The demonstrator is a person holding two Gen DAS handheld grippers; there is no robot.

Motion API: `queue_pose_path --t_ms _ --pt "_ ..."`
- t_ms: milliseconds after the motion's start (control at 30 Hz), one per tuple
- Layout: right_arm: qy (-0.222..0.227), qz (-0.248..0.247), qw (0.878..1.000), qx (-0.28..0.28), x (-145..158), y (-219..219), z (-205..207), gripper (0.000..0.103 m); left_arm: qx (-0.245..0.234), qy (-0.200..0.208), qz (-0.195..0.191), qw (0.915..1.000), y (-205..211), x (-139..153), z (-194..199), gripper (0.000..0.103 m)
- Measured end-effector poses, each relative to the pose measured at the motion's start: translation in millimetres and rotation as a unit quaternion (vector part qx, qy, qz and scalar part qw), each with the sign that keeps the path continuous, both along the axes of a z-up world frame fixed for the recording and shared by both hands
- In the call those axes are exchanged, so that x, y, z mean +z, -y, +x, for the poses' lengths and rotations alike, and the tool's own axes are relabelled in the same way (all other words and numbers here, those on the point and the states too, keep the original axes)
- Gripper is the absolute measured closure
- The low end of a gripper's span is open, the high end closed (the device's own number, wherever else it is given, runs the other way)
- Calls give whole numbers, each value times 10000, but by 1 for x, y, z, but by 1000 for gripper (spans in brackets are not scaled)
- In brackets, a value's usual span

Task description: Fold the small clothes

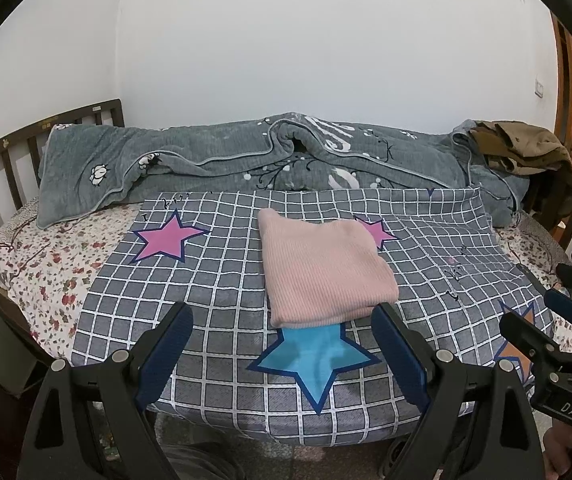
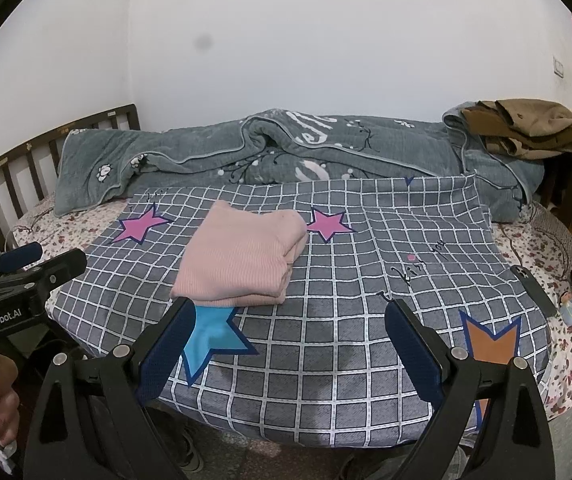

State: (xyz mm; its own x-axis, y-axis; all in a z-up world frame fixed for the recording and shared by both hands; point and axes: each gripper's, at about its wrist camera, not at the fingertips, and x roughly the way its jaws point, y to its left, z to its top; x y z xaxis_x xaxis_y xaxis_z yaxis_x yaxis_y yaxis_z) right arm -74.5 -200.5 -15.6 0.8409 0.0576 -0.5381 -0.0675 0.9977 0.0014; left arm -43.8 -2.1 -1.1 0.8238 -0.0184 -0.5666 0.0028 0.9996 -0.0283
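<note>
Folded pink ribbed knit garment [image 1: 326,268] on grey checked star-print sheet [image 1: 213,292] atop bed, left tongs [image 1: 281,344] and right tongs [image 2: 290,344] both spread, empty, held short; best squared with light edge presses.

A: The pink garment [image 1: 322,268] at twelve o'clock is ribbed knit, matt and soft-looking.

B: The checked sheet [image 1: 221,280] beneath it is smooth printed woven cloth. The grey quilt [image 1: 205,156] beyond looks plush and fuzzy.

A: At ten o'clock, the headboard [image 1: 13,148] is dark wood with a faint sheen.

B: The left gripper [image 1: 281,348] is matt black plastic, with textured blue pads [image 1: 165,348] and metal pins.
</note>
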Motion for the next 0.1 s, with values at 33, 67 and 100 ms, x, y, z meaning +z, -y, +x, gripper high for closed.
queue_pose_path --t_ms 33,67,100 --pt "2 -6 10000 0 0 0 0 9 -1 5 -7 10000 0 1 0 12" --pt "1 -9 10000 -1 0 0 0 9 -15 9 -15 10000 1 1 0 12" --pt "3 -10 10000 4 1 0 0 9 -42 17 -25 10000 1 1 -1 12"
